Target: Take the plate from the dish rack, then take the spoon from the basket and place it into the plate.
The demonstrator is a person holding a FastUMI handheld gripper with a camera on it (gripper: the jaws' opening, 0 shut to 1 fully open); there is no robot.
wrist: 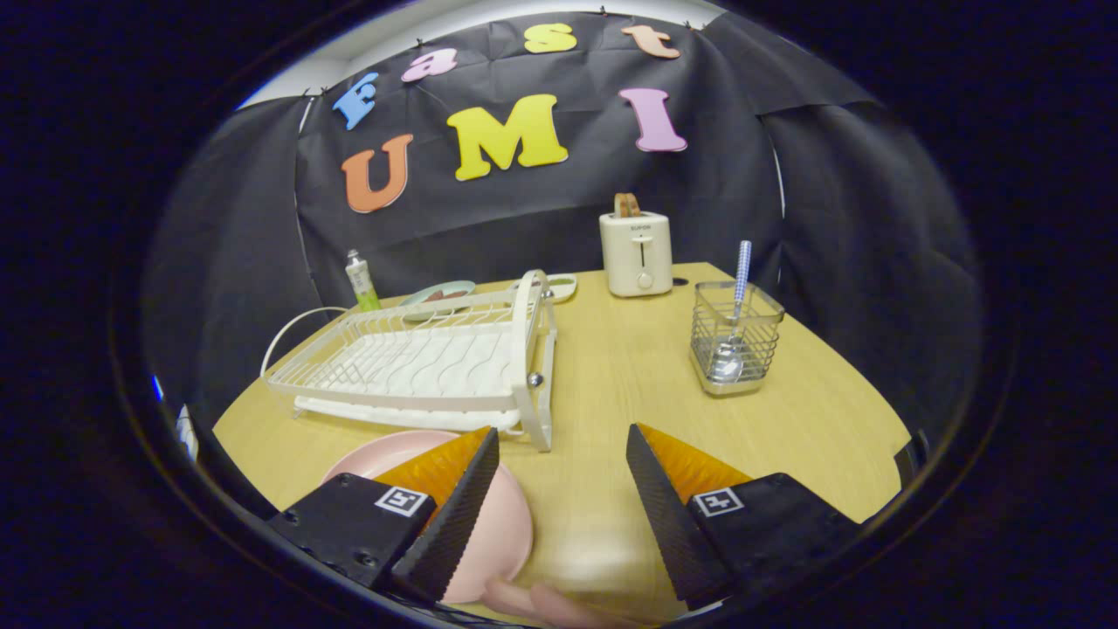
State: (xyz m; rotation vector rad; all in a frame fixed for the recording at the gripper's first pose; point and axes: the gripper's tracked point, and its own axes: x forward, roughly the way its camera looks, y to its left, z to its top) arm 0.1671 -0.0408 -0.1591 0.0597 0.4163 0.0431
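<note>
A pink plate (502, 524) lies flat on the wooden table (611, 384), partly under my left finger, in front of the white dish rack (419, 362). My gripper (563, 441) is open above the table, nothing between its fingers. The spoon (734, 336), with a blue checked handle, stands bowl down in the wire basket (735, 336) beyond my right finger. The rack holds no dishes.
A cream toaster (637, 253) stands at the back of the table. A green tube (361, 281) and two flat dishes (441, 295) sit behind the rack. A fingertip of a hand (541, 603) shows just below the fingers.
</note>
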